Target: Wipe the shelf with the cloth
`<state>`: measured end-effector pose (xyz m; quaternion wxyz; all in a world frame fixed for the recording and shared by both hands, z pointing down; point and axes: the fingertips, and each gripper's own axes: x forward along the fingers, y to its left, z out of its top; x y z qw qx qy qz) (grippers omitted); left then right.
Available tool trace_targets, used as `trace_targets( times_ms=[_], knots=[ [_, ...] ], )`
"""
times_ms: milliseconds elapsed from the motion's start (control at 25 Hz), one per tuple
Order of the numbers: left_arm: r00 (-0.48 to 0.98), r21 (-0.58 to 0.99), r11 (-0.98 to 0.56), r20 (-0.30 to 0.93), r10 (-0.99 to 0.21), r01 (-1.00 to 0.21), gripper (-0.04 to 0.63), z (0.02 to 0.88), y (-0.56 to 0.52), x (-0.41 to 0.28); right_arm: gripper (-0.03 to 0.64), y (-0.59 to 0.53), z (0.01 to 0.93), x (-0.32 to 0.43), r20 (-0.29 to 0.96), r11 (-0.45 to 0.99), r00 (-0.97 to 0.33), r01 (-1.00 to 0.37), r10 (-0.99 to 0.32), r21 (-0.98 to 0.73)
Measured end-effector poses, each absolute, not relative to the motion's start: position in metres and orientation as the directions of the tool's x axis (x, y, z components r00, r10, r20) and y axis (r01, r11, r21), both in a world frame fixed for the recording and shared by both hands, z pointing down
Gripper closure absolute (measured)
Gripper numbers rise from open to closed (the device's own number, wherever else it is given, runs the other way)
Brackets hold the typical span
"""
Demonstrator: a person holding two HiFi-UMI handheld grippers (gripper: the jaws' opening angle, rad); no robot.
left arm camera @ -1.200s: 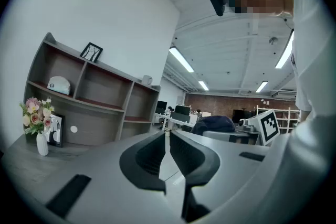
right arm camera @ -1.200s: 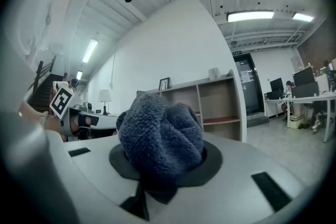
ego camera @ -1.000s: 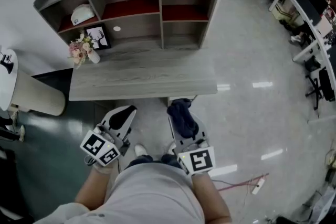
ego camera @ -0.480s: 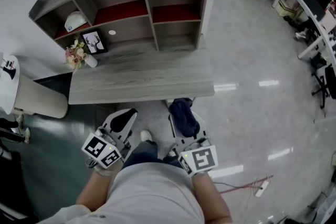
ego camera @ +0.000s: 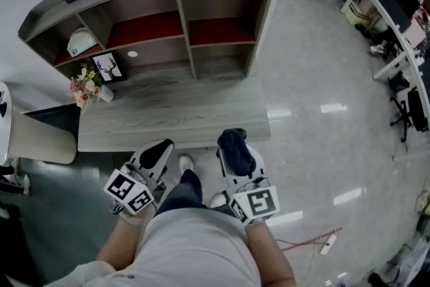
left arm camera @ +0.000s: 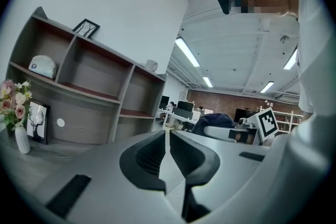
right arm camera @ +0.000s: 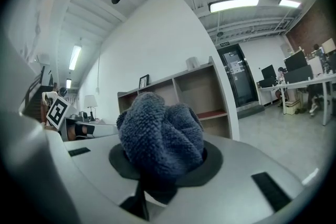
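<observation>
Cloth (ego camera: 234, 147) near front edge of shelf (ego camera: 168, 112)

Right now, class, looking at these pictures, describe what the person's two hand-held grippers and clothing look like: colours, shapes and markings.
The left hand-held gripper and right hand-held gripper look alike. Each has a pale grey, wedge-shaped plastic body with black linings at the jaws, and each carries a white cube printed with black square markers. The person wears a light grey top.

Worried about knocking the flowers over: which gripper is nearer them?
Left. The left gripper is below and right of the flowers; the right gripper, clamping the cloth, sits farther right.
</observation>
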<state>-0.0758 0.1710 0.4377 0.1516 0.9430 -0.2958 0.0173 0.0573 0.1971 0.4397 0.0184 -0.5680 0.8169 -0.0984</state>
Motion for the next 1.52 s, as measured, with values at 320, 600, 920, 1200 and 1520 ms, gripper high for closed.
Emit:
trace_targets(
  times_ms=[320,600,920,1200,1520],
  knots=[
    [0.848,0.275,-0.804,0.102,-0.521,-0.527,0.558,0.426,0.069,-0.091,0.508,0.096,0.436,0.043,0.097,0.306,-0.328,-0.933,-0.94,-0.189],
    [0.857,0.27,-0.815,0.098,-0.506,-0.512,0.558,0.426,-0.006,-0.122,0.509,0.017,0.434,0.029,0.095,0.26,-0.285,-0.942,-0.954,-0.212],
    [0.865,0.273,-0.821,0.116,-0.489,-0.501,0.558,0.431,-0.058,-0.148,0.508,-0.053,0.419,0.03,0.081,0.228,-0.247,-0.955,-0.966,-0.191],
    [0.851,0.278,-0.806,0.118,-0.512,-0.523,0.558,0.428,-0.075,-0.138,0.506,-0.101,0.404,0.04,0.092,0.287,-0.298,-0.951,-0.95,-0.118],
    [0.783,0.273,-0.737,0.139,-0.607,-0.619,0.558,0.425,-0.081,-0.121,0.505,-0.149,0.403,0.066,0.142,0.366,-0.369,-0.929,-0.918,-0.05]
  ],
)
